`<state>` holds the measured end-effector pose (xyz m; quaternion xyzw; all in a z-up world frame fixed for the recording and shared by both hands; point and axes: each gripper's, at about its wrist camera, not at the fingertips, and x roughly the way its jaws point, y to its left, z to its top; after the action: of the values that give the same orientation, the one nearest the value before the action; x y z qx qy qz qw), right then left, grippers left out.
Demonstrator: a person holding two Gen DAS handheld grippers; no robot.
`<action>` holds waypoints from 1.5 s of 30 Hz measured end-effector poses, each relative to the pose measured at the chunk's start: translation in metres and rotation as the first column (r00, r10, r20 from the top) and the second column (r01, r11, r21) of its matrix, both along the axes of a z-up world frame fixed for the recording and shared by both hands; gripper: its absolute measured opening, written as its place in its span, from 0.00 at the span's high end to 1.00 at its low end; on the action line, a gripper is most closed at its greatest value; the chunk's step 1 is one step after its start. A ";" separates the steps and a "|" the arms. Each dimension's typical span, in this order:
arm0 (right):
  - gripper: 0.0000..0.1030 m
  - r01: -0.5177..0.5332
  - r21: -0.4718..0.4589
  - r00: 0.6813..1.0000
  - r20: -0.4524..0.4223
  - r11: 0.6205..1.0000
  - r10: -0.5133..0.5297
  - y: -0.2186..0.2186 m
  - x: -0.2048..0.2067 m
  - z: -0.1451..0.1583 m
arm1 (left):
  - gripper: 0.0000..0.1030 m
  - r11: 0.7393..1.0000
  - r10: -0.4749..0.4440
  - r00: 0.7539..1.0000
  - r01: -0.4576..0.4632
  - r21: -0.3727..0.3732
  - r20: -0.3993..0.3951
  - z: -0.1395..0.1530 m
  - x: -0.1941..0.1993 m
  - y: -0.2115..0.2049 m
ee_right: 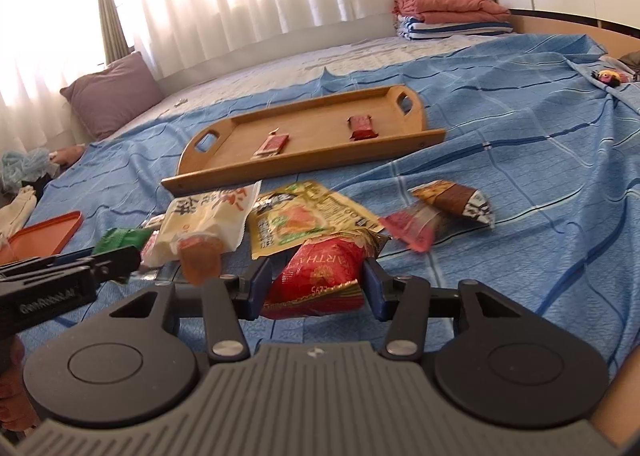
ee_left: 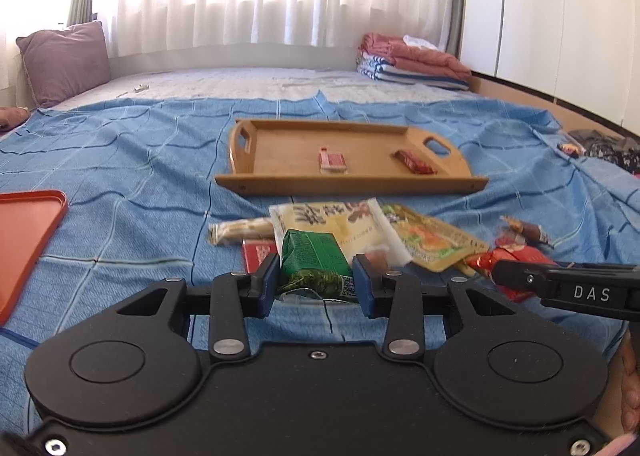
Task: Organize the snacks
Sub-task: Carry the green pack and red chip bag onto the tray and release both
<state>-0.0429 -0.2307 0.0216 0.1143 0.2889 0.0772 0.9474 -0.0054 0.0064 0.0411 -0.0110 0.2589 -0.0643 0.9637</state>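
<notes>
Left tongs point(ee_left: 316, 284) clamped on green packet point(ee_left: 314, 262), long axis running forward between the blue pads point(ee_left: 267, 284). Right tongs point(ee_right: 318, 288) pinching red pouch point(ee_right: 320, 276) at its near end. Both just above the snack heap on the blue bed cover point(ee_left: 140, 175). Wooden tray point(ee_left: 280, 181) straight ahead beyond the heap, long side across, already carrying two red bars. Probably a forward carry for either hand; left tongs seemingly squarer to the tray's middle.

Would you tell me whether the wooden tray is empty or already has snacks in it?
Not empty: the wooden tray holds two small red snack packets, lying apart on its floor.
</notes>
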 end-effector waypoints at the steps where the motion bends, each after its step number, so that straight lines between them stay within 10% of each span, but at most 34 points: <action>1: 0.49 0.005 0.002 1.000 0.006 1.000 -0.005 -0.002 0.000 0.002 | 0.64 1.000 0.002 1.000 -0.002 -0.002 0.007 0.003 0.000 0.001; 17: 0.51 0.008 -0.017 0.995 0.096 1.000 -0.006 -0.016 0.031 0.033 | 0.64 1.000 -0.001 1.000 0.001 -0.030 0.018 0.036 0.050 0.005; 32: 0.51 -0.009 -0.080 0.995 0.100 0.997 0.017 -0.040 0.150 0.048 | 0.64 0.989 0.010 0.998 -0.019 -0.149 -0.060 0.050 0.174 0.025; 45: 0.51 -0.031 -0.176 0.999 0.009 0.984 0.033 -0.039 0.237 0.024 | 0.64 0.997 0.020 0.989 -0.031 -0.070 -0.144 0.019 0.266 0.015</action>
<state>0.1943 -0.2692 0.0455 0.0253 0.2909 0.0671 0.9541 0.2607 0.0211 0.0606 -0.0538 0.3246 -0.0603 0.9424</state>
